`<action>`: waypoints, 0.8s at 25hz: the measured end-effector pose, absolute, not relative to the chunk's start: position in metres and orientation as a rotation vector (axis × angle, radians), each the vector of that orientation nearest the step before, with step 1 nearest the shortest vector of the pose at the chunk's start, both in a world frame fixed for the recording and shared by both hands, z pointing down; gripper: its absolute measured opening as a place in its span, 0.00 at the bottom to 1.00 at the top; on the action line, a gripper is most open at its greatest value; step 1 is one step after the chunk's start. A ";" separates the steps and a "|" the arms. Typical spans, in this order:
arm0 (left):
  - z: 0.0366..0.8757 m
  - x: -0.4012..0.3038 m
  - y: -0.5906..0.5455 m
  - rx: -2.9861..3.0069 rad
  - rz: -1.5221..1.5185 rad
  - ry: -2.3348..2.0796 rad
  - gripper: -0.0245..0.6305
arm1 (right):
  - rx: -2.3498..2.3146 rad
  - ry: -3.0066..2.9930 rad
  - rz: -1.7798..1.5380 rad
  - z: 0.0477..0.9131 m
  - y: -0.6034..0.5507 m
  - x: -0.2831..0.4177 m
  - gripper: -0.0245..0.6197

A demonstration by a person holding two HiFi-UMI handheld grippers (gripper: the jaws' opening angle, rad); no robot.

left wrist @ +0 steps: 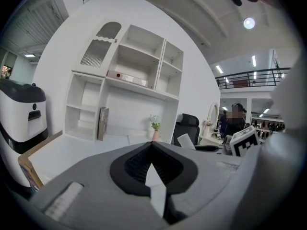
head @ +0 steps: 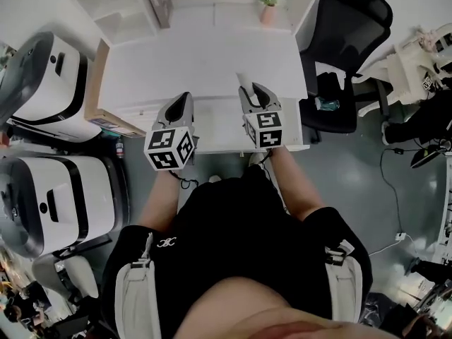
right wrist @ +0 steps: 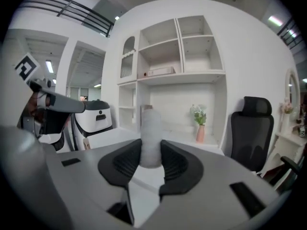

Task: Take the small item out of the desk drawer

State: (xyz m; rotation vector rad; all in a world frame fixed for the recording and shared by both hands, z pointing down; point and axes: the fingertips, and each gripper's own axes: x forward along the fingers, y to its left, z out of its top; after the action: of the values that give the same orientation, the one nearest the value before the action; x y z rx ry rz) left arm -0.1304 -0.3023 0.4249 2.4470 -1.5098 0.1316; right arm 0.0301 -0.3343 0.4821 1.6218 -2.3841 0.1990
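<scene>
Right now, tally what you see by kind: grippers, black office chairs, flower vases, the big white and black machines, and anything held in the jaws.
Grippers: 2, the left gripper and the right gripper
Black office chair: 1
Flower vase: 1
White-and-black machines: 2, the upper machine and the lower machine
Small white item, held in the right jaws: 1
Total: 7

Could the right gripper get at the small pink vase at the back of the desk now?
Probably not: the right gripper has its jaws shut on a pale cylindrical item. The white desk top up to the small pink vase looks bare, so only that load hinders.
</scene>
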 end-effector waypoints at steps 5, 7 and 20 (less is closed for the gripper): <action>0.411 -0.119 -0.307 2.504 0.121 -1.486 0.06 | 1.789 -2.407 0.158 0.436 -0.331 0.054 0.22; 0.407 -0.113 -0.309 2.523 0.117 -1.477 0.06 | 1.840 -2.409 0.123 0.420 -0.327 0.062 0.22; 0.391 -0.081 -0.319 2.606 0.119 -1.399 0.06 | 2.074 -2.357 0.032 0.374 -0.301 0.114 0.22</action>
State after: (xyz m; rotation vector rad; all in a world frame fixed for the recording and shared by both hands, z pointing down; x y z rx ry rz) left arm -0.0806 -0.3191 0.3915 2.6064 -1.3992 0.1188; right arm 0.1145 -0.3010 0.3739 2.0745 -2.3567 0.0324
